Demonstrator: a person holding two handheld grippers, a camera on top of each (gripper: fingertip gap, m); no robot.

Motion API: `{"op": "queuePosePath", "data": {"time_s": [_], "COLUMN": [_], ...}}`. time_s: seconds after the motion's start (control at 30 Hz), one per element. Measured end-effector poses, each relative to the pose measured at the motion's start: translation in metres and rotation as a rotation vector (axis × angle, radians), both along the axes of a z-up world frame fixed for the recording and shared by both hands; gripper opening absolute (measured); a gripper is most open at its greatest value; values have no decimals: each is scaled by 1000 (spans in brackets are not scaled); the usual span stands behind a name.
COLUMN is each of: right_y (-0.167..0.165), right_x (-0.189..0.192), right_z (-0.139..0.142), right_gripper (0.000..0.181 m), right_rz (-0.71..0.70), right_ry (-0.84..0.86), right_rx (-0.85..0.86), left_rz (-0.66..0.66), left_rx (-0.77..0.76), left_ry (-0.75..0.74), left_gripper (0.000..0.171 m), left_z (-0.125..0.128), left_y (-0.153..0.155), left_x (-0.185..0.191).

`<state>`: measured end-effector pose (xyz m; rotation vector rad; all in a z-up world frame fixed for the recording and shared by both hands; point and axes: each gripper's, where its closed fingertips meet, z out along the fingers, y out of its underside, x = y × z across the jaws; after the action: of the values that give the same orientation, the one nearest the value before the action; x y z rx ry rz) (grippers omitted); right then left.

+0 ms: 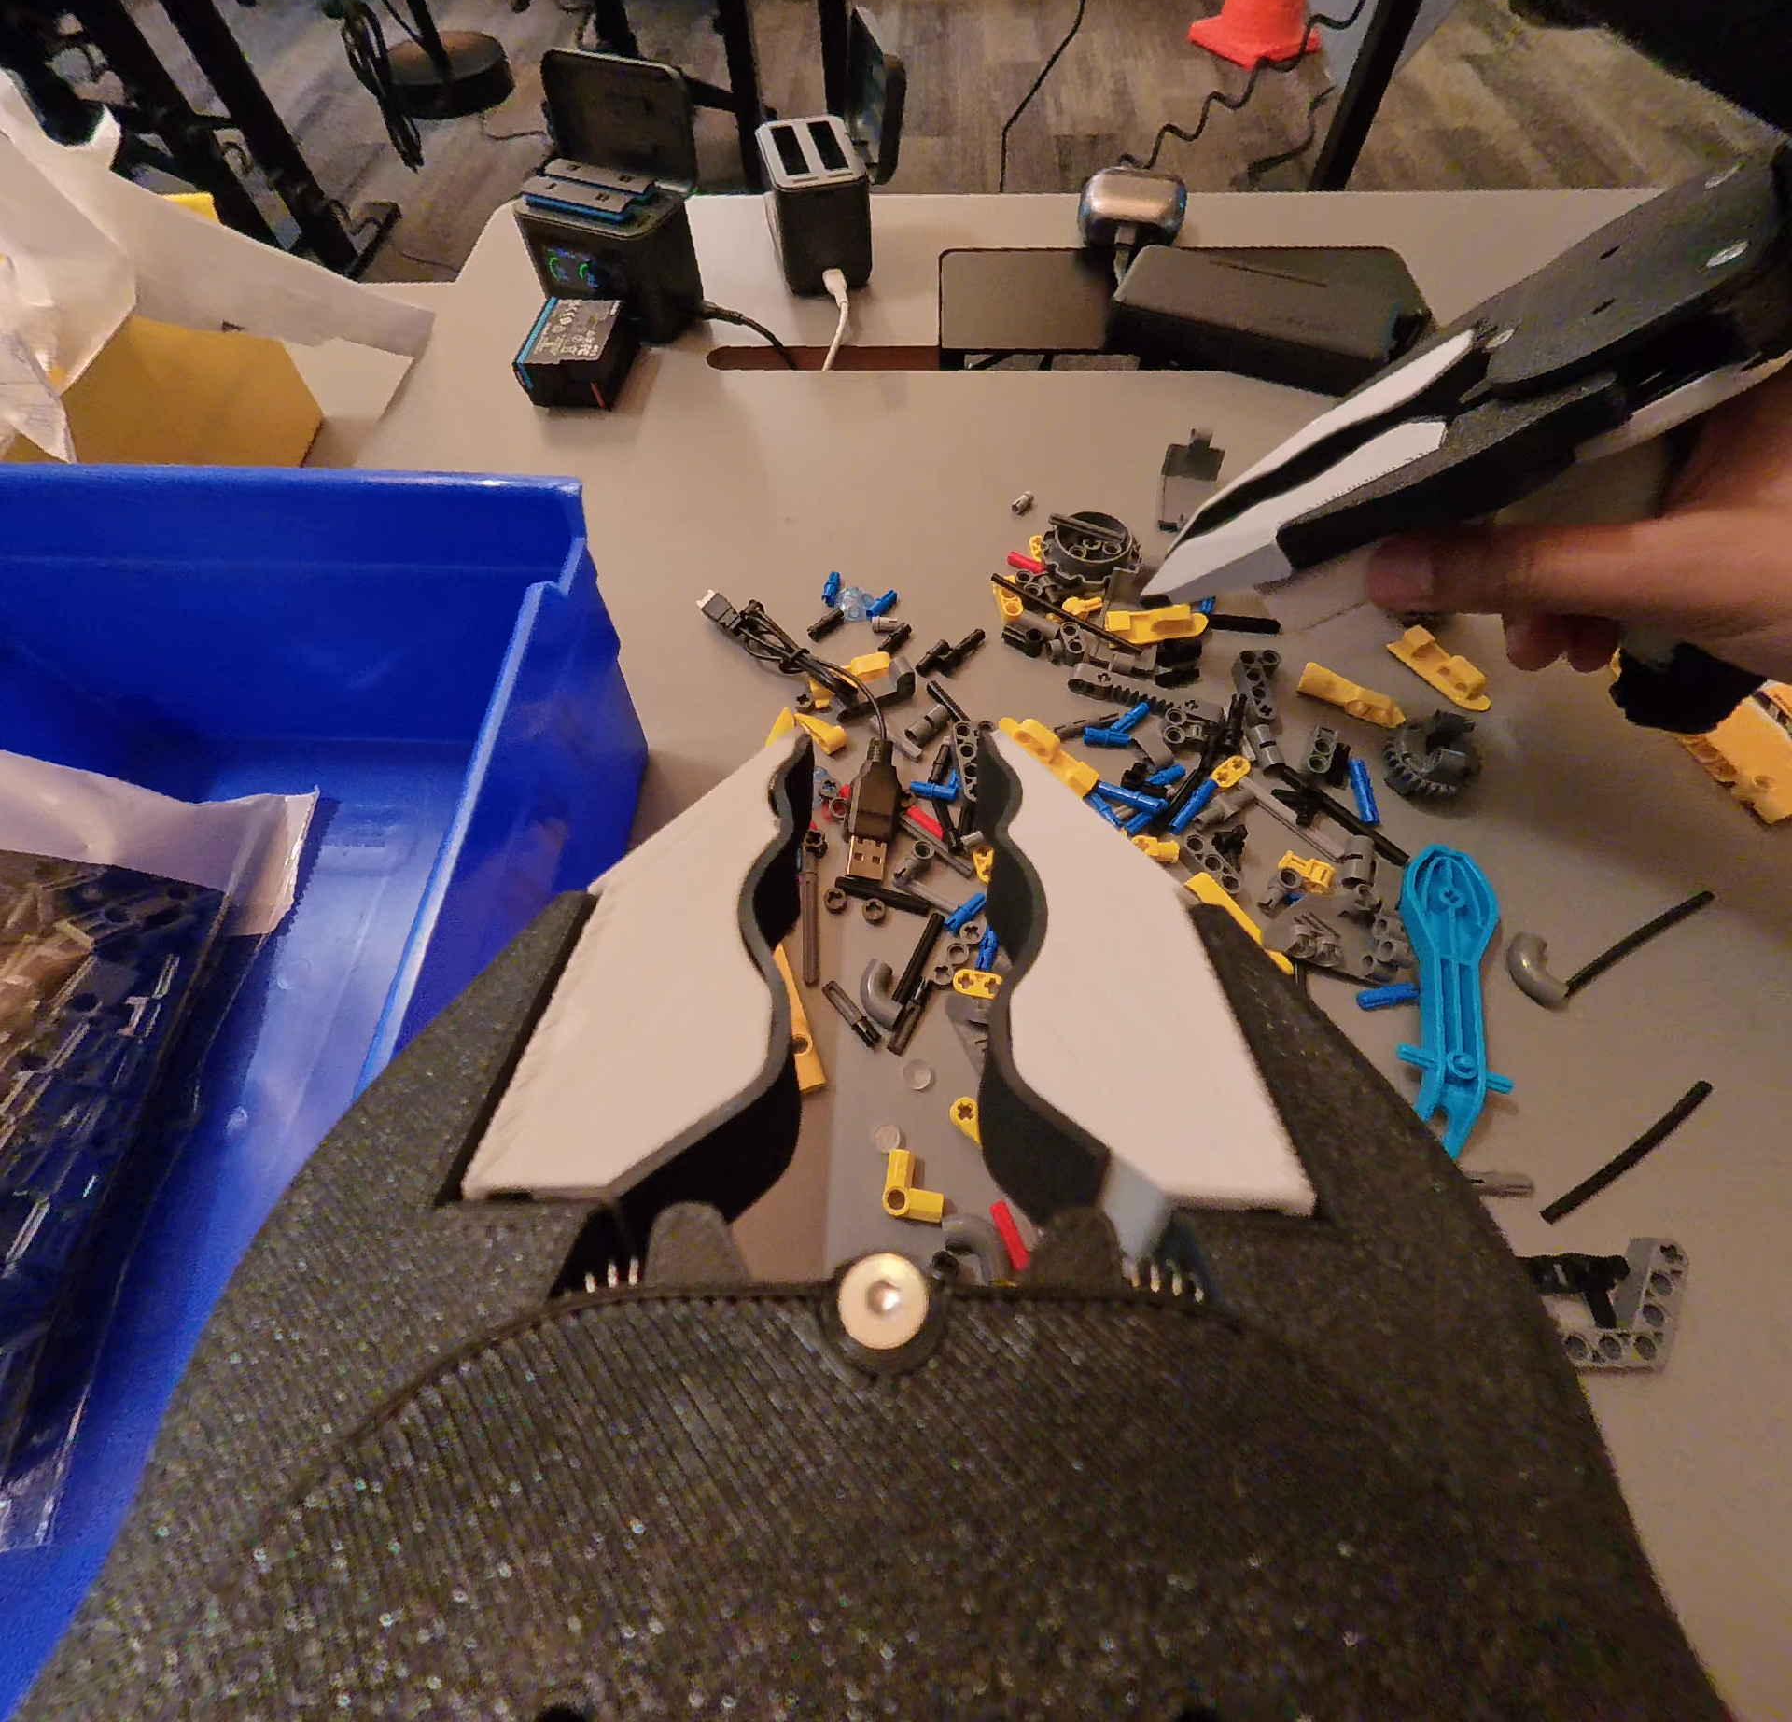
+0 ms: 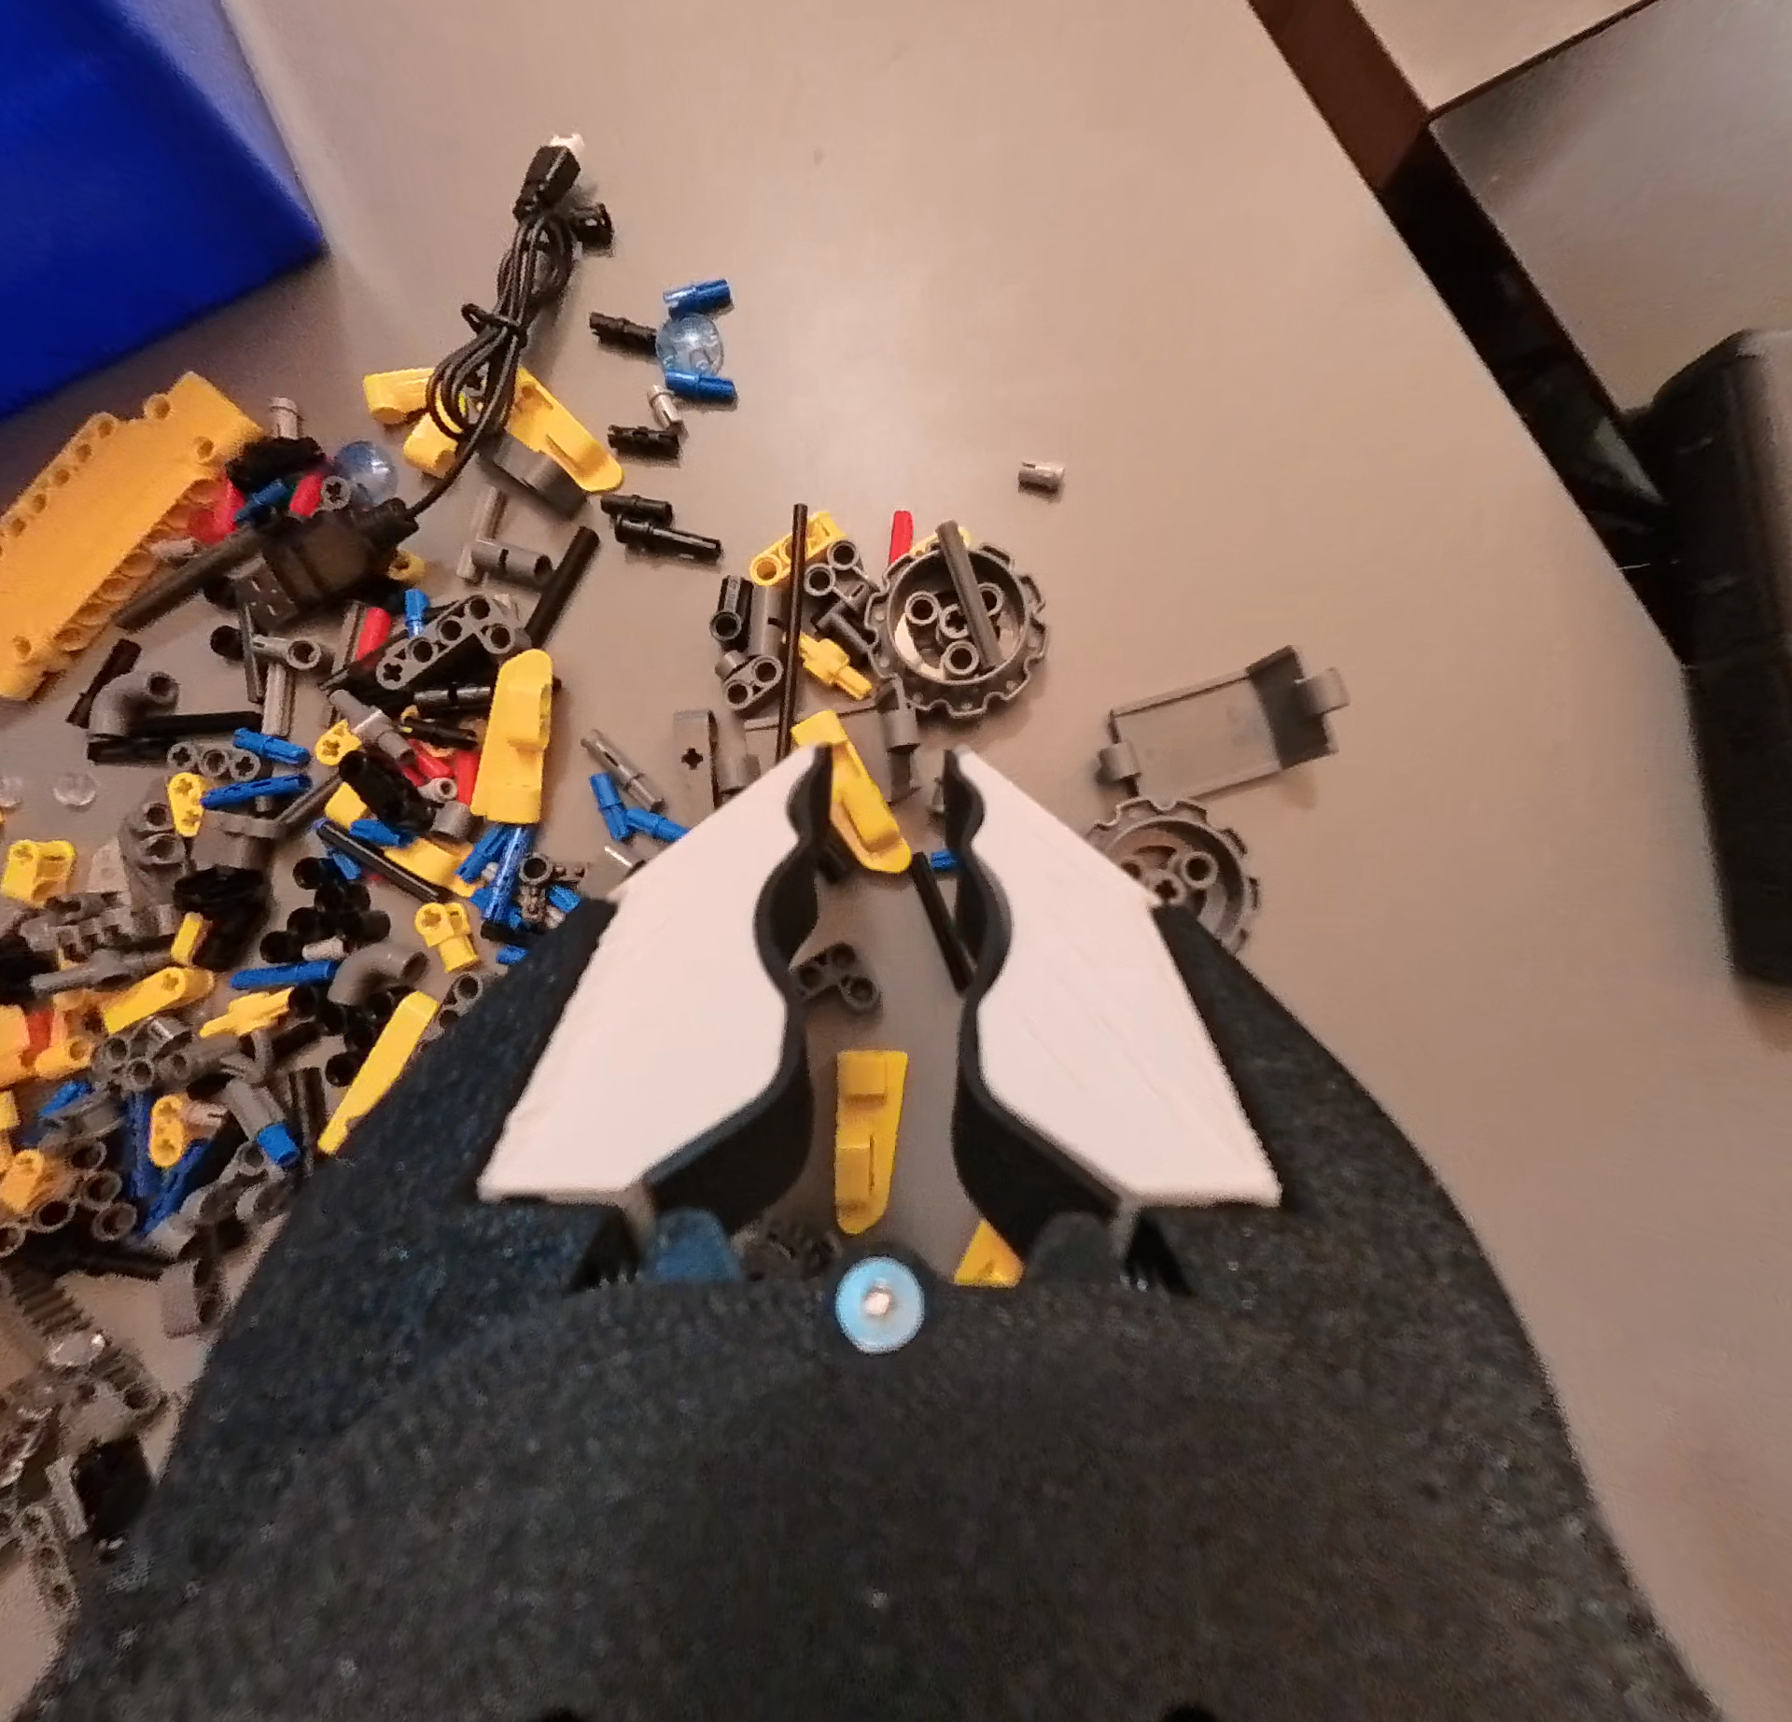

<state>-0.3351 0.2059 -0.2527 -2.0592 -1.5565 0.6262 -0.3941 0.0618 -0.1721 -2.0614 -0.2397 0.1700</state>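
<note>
A heap of small building parts (image 1: 1115,764) in yellow, blue, black and grey lies on the grey table (image 1: 873,473). My left gripper (image 1: 897,754) is open just above the heap. The plug of a black USB cable (image 1: 871,808) lies between its fingertips, untouched. My right gripper (image 2: 890,759) is open with a narrow gap and low over the heap. A yellow curved part (image 2: 858,803) lies between its tips, close against the left finger. A grey toothed wheel (image 2: 955,633) lies just ahead. The right gripper also shows in the left wrist view (image 1: 1164,580), held by a hand (image 1: 1600,580).
A blue bin (image 1: 291,609) with a bagged item stands left of the heap. Chargers (image 1: 815,211), a battery (image 1: 572,352) and a yellow box (image 1: 194,395) stand at the back. A turquoise part (image 1: 1450,977) and black rods lie to the right. A grey hinged panel (image 2: 1222,725) lies by the wheel.
</note>
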Motion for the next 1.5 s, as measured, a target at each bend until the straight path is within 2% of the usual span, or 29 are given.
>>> {"op": "queuePosePath", "data": {"time_s": [0.27, 0.6, 0.93, 1.3, 1.5], "right_y": [0, 1, 1, -1, -11], "right_x": [4, 6, 10, 20, 17], "right_z": [0, 30, 48, 41, 34], "right_gripper": [2, 2, 2, 2, 2], "right_rz": [7, 2, 22, 98, 128], "right_ry": [17, 62, 12, -75, -79], "right_rx": [16, 114, 334, 538, 524], "left_rz": [6, 4, 4, 5, 74], "left_rx": [-2, 1, 1, 1, 8], "left_ry": [6, 5, 5, 7, 4], "left_gripper": [33, 33, 33, 33, 30], "left_z": [-1, 0, 0, 0, 2], "left_y": [0, 0, 0, 0, -6], "left_x": [-1, 0, 0, 0, -13]}}
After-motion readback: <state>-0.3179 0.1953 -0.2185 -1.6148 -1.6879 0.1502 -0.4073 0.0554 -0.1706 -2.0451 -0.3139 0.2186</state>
